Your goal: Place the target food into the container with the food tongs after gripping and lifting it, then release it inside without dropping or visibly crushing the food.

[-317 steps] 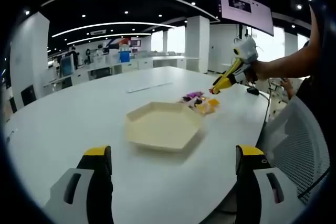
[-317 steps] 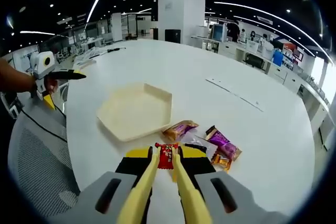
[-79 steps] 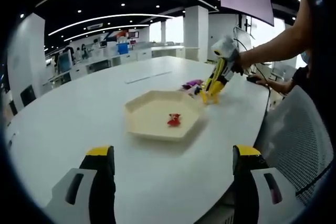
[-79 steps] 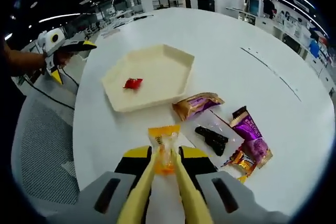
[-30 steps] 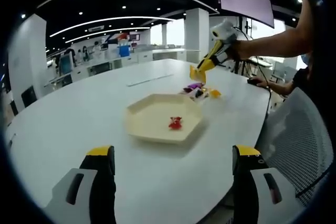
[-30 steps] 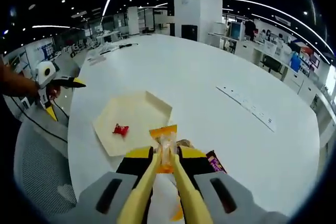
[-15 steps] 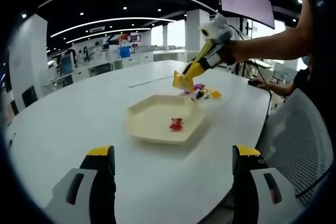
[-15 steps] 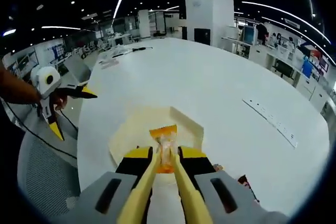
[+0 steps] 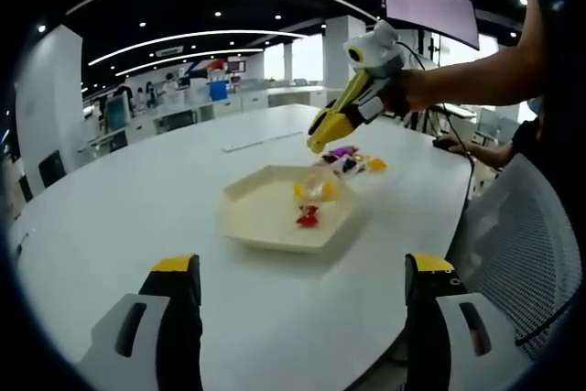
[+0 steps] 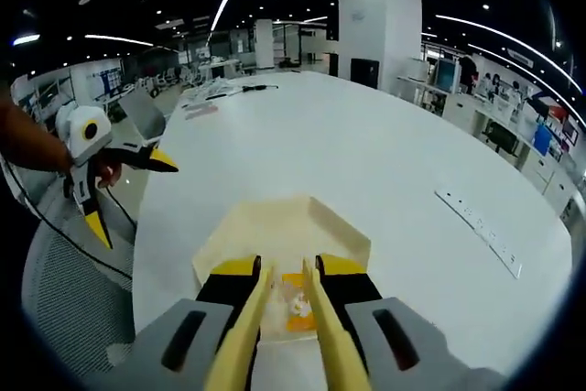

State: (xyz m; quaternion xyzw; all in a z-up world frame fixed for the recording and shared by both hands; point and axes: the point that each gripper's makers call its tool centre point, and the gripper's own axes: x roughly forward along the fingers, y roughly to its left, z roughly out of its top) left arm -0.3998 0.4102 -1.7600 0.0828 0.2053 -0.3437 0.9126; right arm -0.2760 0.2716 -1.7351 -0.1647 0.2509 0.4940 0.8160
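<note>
A cream hexagonal tray (image 9: 261, 226) sits on the white table. A small red candy (image 9: 307, 218) lies in it. An orange-yellow snack packet (image 9: 316, 191) is just beyond the candy, inside the tray's rim and clear of the tongs. My right gripper (image 9: 317, 142) hangs above the tray with its yellow tong tips parted. In the right gripper view these tips (image 10: 286, 270) stand apart, with the packet (image 10: 298, 309) below them over the tray (image 10: 275, 217). My left gripper (image 9: 302, 267) stays open near the table's edge and is held wide open (image 10: 135, 201).
A pile of wrapped snacks (image 9: 352, 160) lies on the table beyond the tray. A person's arm (image 9: 476, 80) holds the right gripper. A mesh chair (image 9: 522, 244) stands at the table's edge. A power strip (image 10: 476, 217) lies farther along the white table (image 10: 366, 153).
The right gripper carried the orange packet from the snack pile to above the tray. Its tongs have now parted and the packet has dropped away from them into the tray. The left gripper held still.
</note>
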